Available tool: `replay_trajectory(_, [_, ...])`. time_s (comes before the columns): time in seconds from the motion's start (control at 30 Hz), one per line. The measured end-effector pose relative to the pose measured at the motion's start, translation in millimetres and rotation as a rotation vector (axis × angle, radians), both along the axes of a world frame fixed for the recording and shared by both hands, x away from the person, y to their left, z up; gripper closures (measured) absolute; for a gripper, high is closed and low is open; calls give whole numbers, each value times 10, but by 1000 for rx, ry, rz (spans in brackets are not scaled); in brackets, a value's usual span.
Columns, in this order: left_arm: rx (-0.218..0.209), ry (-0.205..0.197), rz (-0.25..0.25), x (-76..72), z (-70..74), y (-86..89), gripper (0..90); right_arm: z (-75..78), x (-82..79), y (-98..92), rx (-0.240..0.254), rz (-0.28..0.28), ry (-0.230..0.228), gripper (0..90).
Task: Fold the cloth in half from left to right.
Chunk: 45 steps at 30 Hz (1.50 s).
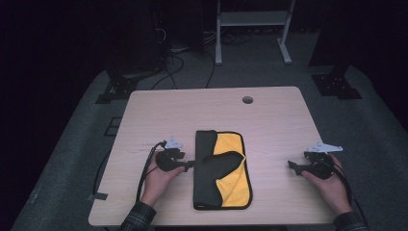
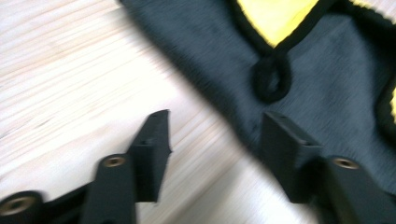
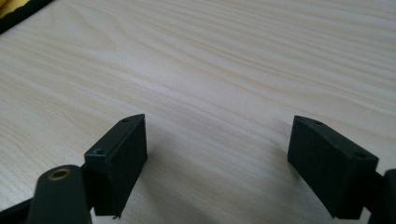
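1. My left claw [image 1: 190, 164] sits at the left edge of the cloth [image 1: 204, 178], near the middle of its length, with my left hand [image 1: 159, 179] behind it on the tabletop [image 1: 274, 120].
2. In the left gripper view my left claw [image 2: 215, 140] is open, and nothing is between the jaws. One jaw is over bare wood [image 2: 70, 79], the other over the dark cloth [image 2: 327, 88].
3. The cloth lies at the middle of the tabletop, somewhat toward the near edge. It is dark grey on one face and yellow on the other, with black trim. A grey flap is folded across it, leaving yellow showing at the far right and the near right.
4. A small black loop [image 2: 272, 81] on the trim lies just beyond my left jaws, by a patch of yellow.
5. My right claw [image 1: 292, 166] is well to the right of the cloth, held low over the tabletop by my right hand [image 1: 332, 185].
6. In the right gripper view my right claw [image 3: 217, 144] is wide open and holds nothing, with bare wood beneath. A corner of the cloth [image 3: 14, 11] shows at the far left.
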State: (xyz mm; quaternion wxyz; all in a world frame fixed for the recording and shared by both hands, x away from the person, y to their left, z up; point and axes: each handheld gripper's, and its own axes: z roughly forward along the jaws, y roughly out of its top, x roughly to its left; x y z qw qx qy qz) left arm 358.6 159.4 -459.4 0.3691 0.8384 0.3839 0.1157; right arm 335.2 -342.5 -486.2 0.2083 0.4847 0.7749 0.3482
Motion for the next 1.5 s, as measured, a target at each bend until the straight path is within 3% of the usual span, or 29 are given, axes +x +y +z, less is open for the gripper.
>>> replay_trajectory(0.13, [23,-27,16,-73,14,155,278,-2,4,4,-3,10,2,162])
replay_trajectory(0.27, [54,-8,11,-154,-9,276,216,-2,11,14,-4,4,2,160])
replay_trajectory(0.43, [57,6,-1,-220,-69,390,186,0,9,18,-2,5,-1,182])
replay_trajectory(0.6, [80,3,-9,-251,-128,436,141,-3,19,25,-6,-9,9,132])
replay_trajectory(0.7, [78,-7,-19,-258,-149,444,103,0,18,33,0,-7,-2,213])
replay_trajectory(0.77, [103,-44,-38,-280,-177,448,79,11,14,37,1,-2,-5,276])
replay_trajectory(0.83, [89,-55,-39,-288,-200,461,63,33,14,48,-2,9,1,367])
replay_trajectory(0.93, [71,-77,-46,-285,-243,479,0,61,36,92,-8,37,11,425])
replay_trajectory(1.03, [67,-77,-50,-284,-244,466,0,118,54,158,-1,66,-4,469])
replay_trajectory(1.3, [72,-72,-59,-279,-241,461,0,306,145,466,81,164,-34,556])
replay_trajectory(1.5, [72,-72,-61,-275,-241,460,0,400,223,734,92,235,-56,574])
